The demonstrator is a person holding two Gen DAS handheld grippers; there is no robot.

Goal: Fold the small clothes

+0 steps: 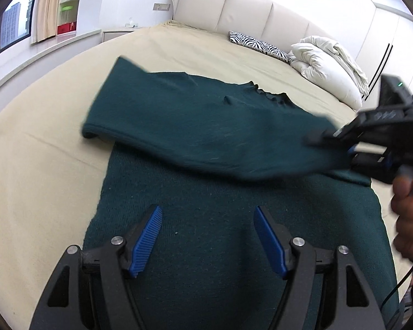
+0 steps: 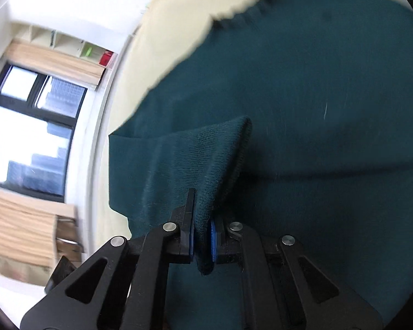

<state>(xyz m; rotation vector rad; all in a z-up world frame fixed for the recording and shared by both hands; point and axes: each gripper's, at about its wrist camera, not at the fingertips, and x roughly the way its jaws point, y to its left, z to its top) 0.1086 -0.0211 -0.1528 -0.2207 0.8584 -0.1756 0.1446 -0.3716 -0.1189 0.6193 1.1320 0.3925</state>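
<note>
Sweater point(image 1: 206, 126) matt teal knit cloth; bedsheet point(image 1: 41, 165) smooth beige cloth; headboard point(image 1: 234, 8) glossy leather-like.

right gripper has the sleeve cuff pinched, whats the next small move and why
Probably carry the sleeve a little further across the sweater body and lower it before letting go. The right gripper is shut on the cuff and the sleeve hangs lifted, slanting over the body rather than lying flat. The left gripper is open above the lower body, free to press the fabric down.

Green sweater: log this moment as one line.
left gripper open above green sweater | right gripper shut on sleeve | bed
</note>
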